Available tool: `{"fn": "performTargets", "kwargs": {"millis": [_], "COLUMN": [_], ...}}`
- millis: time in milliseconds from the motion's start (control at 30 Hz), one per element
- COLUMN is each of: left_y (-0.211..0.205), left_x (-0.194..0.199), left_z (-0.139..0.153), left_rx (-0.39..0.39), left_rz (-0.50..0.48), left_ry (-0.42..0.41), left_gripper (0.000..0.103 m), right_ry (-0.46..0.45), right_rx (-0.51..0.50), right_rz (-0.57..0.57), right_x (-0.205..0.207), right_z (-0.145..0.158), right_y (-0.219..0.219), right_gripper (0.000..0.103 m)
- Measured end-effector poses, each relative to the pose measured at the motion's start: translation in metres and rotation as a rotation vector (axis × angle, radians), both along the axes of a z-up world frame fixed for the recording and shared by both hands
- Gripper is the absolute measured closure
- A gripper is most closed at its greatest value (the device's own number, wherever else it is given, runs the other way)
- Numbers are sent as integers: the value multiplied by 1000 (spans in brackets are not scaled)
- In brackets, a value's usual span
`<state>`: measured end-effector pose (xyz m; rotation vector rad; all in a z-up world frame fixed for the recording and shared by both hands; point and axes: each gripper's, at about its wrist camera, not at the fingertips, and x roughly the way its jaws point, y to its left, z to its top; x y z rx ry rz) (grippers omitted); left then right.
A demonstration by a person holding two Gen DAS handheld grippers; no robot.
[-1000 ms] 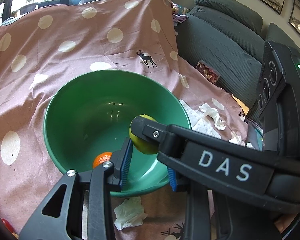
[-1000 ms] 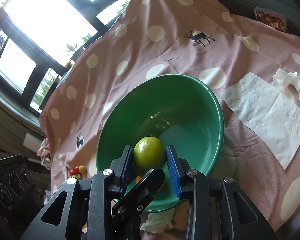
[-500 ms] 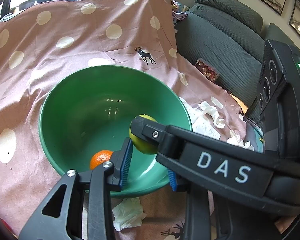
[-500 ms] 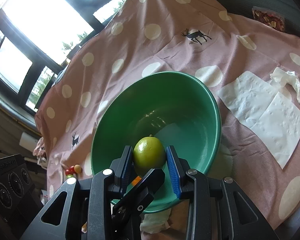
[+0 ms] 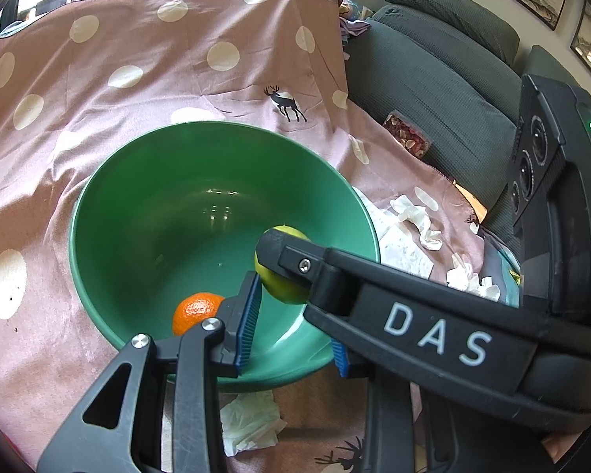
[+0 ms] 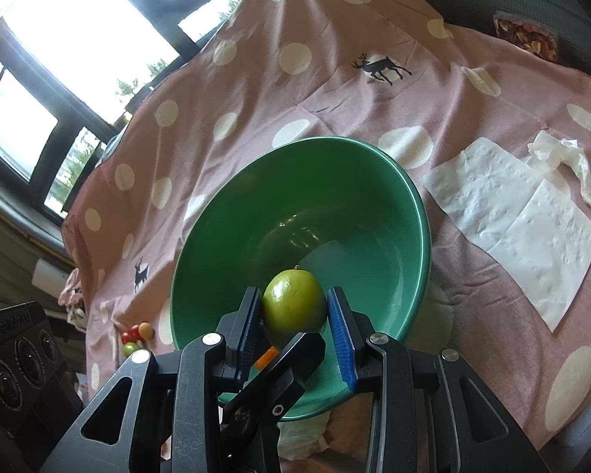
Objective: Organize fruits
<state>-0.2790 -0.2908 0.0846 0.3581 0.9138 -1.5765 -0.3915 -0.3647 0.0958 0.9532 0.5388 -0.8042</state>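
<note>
A green bowl sits on a pink dotted cloth. An orange mandarin lies inside it near the front wall. My right gripper is shut on a green lime and holds it over the bowl's near side; the lime also shows in the left wrist view, partly behind the right gripper's finger. My left gripper is open and empty over the bowl's near rim, right beside the right gripper.
White tissues lie right of the bowl, and a crumpled one in front of it. Several small fruits lie on the cloth at the left. A grey sofa stands at the right.
The bowl has shifted slightly right and nearer in the left wrist view. The right gripper still holds the lime over the bowl, a little further in.
</note>
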Motion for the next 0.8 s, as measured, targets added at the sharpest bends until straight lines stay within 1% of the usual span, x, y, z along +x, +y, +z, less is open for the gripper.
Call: {"fn": "performTargets", "kwargs": {"millis": [800], "left_y": [-1], "left_x": [-1], "left_z": [-2], "left_rx": [15], "left_rz": [-2], "left_ry": [8], "left_gripper": [72], "right_ry": [8], "right_rx": [-2], "right_rz": [-1], "right_x": [-2], "right_z": [-1], "right_y": [-2], "right_gripper": [65]}}
